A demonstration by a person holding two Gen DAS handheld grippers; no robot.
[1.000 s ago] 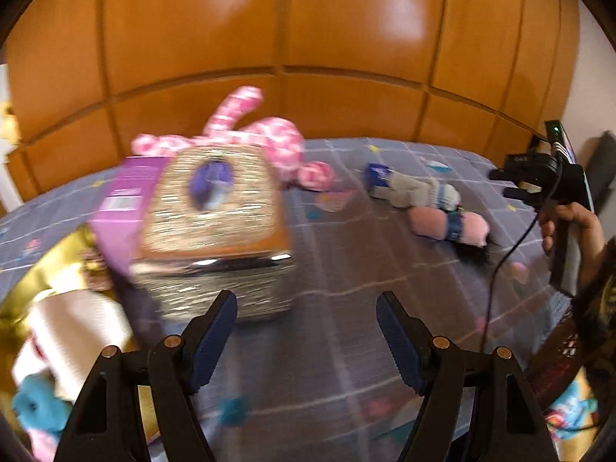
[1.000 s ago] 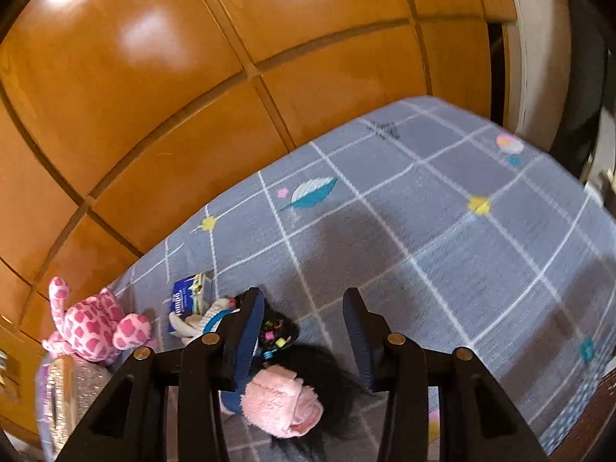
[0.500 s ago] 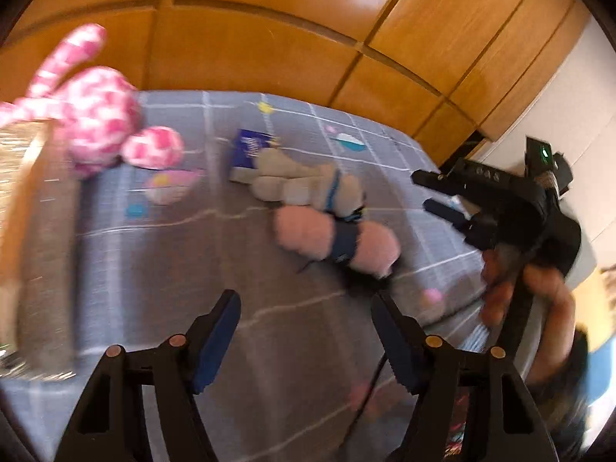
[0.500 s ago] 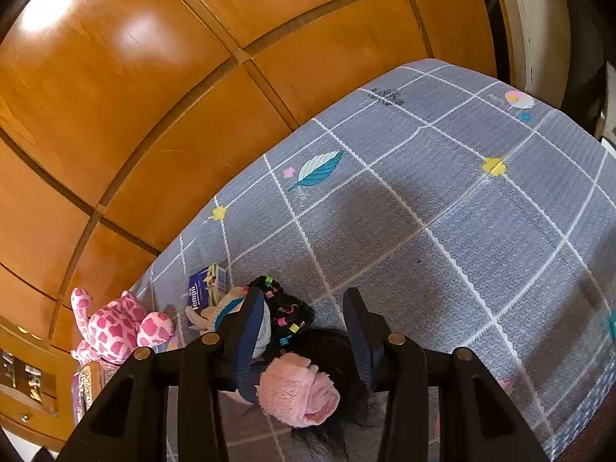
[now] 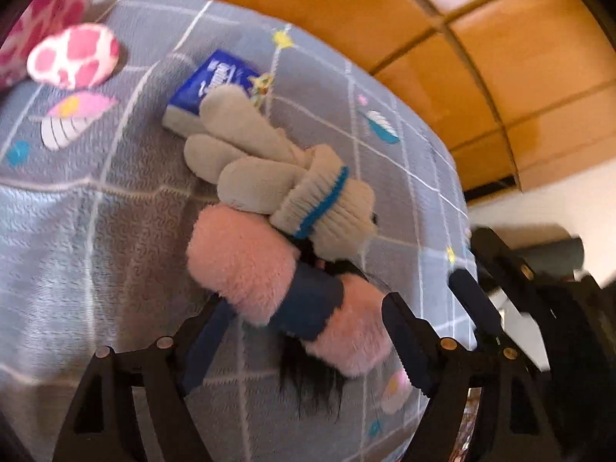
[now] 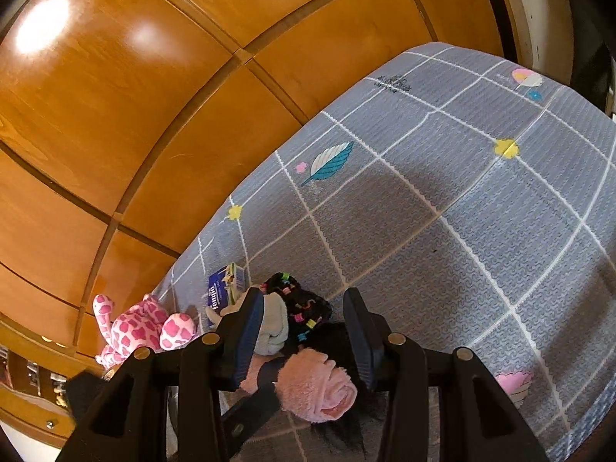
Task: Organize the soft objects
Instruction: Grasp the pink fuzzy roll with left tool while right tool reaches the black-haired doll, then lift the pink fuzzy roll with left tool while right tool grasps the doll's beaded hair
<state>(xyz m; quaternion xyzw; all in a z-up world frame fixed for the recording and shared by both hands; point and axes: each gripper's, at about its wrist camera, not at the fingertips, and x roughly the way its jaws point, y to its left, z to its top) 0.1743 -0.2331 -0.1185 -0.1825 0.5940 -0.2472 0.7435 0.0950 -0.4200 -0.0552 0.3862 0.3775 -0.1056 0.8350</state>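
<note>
A pink fluffy roll with a navy band (image 5: 269, 288) lies on the grey checked bedspread (image 5: 77, 231). My left gripper (image 5: 304, 346) straddles it; its jaws are opening and the pads do not press on it. Grey knit gloves with a blue stripe (image 5: 269, 165) lie just behind the roll, and a dark hairy tuft (image 5: 312, 381) sticks out under it. My right gripper (image 6: 304, 335) hovers open above the same pile, over the pink roll (image 6: 319, 389), a grey glove (image 6: 273, 327) and a black cloth with coloured bits (image 6: 296, 300). It holds nothing.
A blue tissue packet (image 5: 211, 81) lies behind the gloves. A pink spotted plush (image 6: 134, 327) sits at the far left of the bed. Wooden panels (image 6: 154, 77) rise behind the bed. The bedspread (image 6: 462, 192) stretches away to the right.
My left gripper swung right, away from the gold box, and dropped close over the pink roll, which now sits between its jaws. The right gripper stayed in place.
</note>
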